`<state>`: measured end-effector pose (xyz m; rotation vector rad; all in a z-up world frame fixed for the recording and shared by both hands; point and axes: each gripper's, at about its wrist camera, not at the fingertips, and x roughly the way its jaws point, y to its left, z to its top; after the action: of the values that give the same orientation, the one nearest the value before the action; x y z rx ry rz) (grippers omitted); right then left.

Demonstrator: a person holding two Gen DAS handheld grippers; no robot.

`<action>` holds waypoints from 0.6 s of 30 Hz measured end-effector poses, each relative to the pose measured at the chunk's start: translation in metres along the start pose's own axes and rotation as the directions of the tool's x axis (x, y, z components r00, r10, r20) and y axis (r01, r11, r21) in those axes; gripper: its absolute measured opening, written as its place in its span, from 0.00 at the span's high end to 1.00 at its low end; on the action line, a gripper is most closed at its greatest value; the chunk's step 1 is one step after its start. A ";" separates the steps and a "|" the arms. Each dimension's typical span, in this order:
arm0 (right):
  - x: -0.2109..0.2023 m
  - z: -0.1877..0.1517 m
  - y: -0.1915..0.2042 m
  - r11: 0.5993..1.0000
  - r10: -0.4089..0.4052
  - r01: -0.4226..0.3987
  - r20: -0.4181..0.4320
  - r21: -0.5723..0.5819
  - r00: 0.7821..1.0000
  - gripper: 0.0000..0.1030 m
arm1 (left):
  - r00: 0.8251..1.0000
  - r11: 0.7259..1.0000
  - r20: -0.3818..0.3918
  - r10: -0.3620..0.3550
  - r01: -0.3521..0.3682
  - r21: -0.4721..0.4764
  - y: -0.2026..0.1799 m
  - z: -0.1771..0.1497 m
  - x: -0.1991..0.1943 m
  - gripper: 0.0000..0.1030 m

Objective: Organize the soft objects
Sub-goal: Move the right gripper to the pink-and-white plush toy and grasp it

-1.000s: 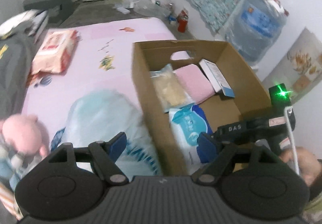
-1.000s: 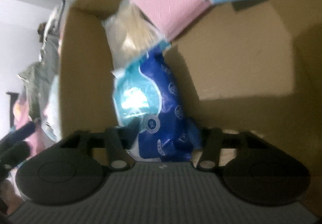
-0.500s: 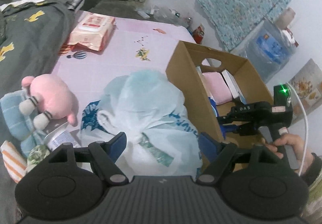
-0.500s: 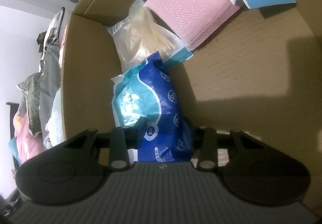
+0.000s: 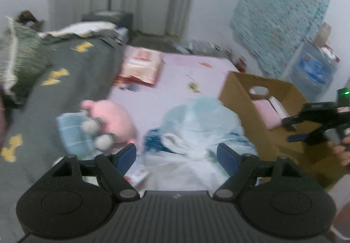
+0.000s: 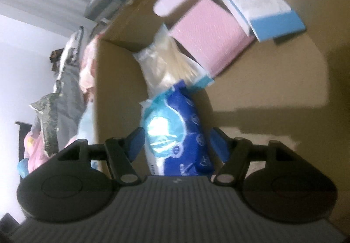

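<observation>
In the left wrist view a cardboard box (image 5: 238,98) stands on the pink bed sheet at the right. A pale blue plastic bag (image 5: 201,125) lies before my left gripper (image 5: 176,155), whose jaws are opening with nothing pressed between them. A pink plush toy (image 5: 111,118) on a blue cloth lies to its left. In the right wrist view my right gripper (image 6: 178,144) hangs inside the box (image 6: 118,81). Its jaws are opening around a blue wipes pack (image 6: 181,125) that stands against the wall, and the pads are clear of it. A person's hand holds the right gripper (image 5: 292,130).
Deeper in the box lie a clear bag of cream material (image 6: 168,61), a pink pad (image 6: 210,33) and a white and blue carton (image 6: 256,7). A pink wipes pack (image 5: 142,63) sits far up the bed. A dark green blanket (image 5: 65,81) covers the left. A water jug (image 5: 315,68) stands behind.
My left gripper has swung left, from over the box toward the bag and plush toy. My right gripper has let go of the blue wipes pack and lifted slightly.
</observation>
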<state>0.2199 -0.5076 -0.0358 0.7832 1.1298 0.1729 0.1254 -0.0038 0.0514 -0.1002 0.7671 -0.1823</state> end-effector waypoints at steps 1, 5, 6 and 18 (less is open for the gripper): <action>-0.005 0.000 0.005 1.000 0.013 -0.012 0.008 -0.014 1.000 0.34 | 1.000 1.000 0.015 0.025 -0.025 -0.007 0.005 -0.003 -0.005 0.20; -0.011 0.000 0.036 0.993 0.100 -0.099 -0.001 -0.062 0.995 0.33 | 0.989 0.991 0.069 0.131 -0.130 -0.024 0.020 -0.015 -0.019 0.20; -0.011 -0.001 0.049 0.988 0.127 -0.127 -0.010 -0.089 0.992 0.32 | 0.986 0.989 0.076 0.149 -0.147 -0.028 0.024 -0.016 -0.020 0.20; 0.072 -0.050 0.197 0.903 0.302 -0.375 -0.311 -0.210 0.901 0.28 | 0.979 0.983 0.093 0.183 -0.184 0.002 0.049 -0.007 0.020 0.38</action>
<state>0.2591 -0.3052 0.0270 0.7247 1.1873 0.7347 0.1411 0.0401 0.0248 -0.0268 0.6792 -0.0061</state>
